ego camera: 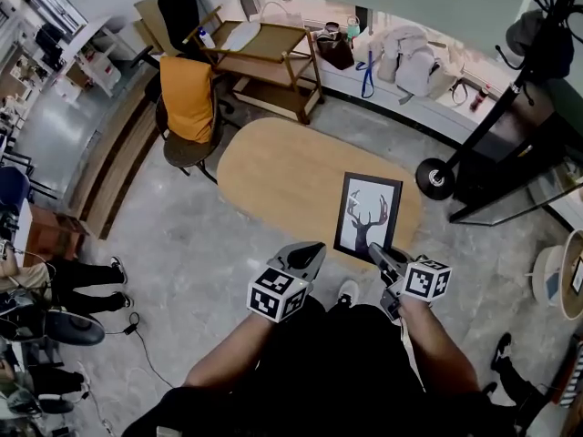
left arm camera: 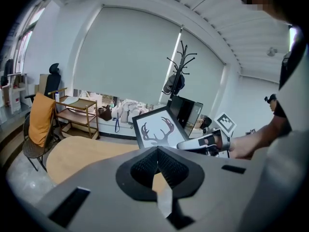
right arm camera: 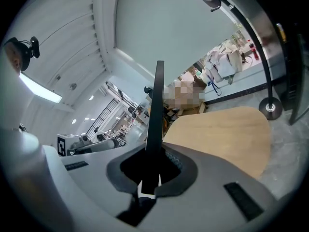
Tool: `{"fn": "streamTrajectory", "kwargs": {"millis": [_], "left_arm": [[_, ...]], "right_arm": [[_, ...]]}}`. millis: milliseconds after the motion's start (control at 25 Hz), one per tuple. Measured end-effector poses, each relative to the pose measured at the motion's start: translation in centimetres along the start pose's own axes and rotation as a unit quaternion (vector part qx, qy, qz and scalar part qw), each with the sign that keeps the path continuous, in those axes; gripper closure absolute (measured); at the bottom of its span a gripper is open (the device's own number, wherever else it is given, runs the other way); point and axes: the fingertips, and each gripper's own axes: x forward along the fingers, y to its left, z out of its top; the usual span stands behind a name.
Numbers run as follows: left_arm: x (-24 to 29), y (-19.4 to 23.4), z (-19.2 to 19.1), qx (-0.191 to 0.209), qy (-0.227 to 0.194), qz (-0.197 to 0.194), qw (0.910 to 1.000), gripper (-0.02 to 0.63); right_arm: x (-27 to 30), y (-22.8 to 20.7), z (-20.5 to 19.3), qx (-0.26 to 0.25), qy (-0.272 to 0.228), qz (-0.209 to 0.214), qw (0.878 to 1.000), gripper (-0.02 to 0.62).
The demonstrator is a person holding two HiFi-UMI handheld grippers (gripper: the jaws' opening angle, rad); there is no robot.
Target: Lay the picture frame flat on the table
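Observation:
A black picture frame [ego camera: 367, 215] with a deer-antler print is held tilted up over the near edge of the oval wooden table [ego camera: 282, 171]. My right gripper [ego camera: 375, 251] is shut on its lower right corner. In the right gripper view the frame [right arm camera: 157, 105] rises edge-on from between the jaws of my right gripper [right arm camera: 153, 153]. My left gripper [ego camera: 314, 248] hangs just left of the frame, shut with nothing in it. The left gripper view shows the frame's front [left arm camera: 157, 129], the right gripper [left arm camera: 186, 144] on it, and the left gripper's [left arm camera: 157, 151] pads together.
Beyond the table stand a wooden trolley [ego camera: 269, 62] and a chair draped in orange cloth [ego camera: 187, 107]. A coat stand's round base [ego camera: 435, 178] sits by the table's right end. Bags [ego camera: 410, 57] lie on the far ledge. A seated person's legs [ego camera: 86, 285] are at left.

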Motion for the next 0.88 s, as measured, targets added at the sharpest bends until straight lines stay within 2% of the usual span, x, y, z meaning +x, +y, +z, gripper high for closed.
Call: {"fn": "streamTrajectory", "kwargs": {"millis": [120, 280, 360, 520, 600, 880], "left_arm": [[1.5, 0.9, -0.4, 0.009, 0.023, 0.005, 0.9997, 0.606], [2.9, 2.8, -1.6, -0.027, 0.052, 0.010, 0.9983, 0.606], [3.4, 3.7, -2.5, -0.035, 0.071, 0.003, 0.9969, 0.606], [5.7, 7.2, -3.7, -0.026, 0.109, -0.011, 0.9936, 0.606], [6.5, 9.1, -3.5, -0.025, 0.119, -0.015, 0.9925, 0.606], [9.4, 11.6, -3.9, -0.020, 0.148, -0.038, 0.9881, 0.606]], "right_arm": [[1.4, -2.5, 0.6, 0.023, 0.001, -0.006, 1.000, 0.581], [3.3, -6.3, 0.4, 0.067, 0.002, -0.025, 0.997, 0.581], [4.4, -8.5, -0.6, 0.088, 0.001, -0.046, 0.995, 0.581], [8.9, -12.7, -2.8, 0.137, -0.005, -0.053, 0.989, 0.581], [10.9, -14.5, -4.1, 0.156, -0.001, -0.067, 0.985, 0.581], [14.3, -22.1, -8.4, 0.212, 0.005, -0.130, 0.969, 0.581]]}}
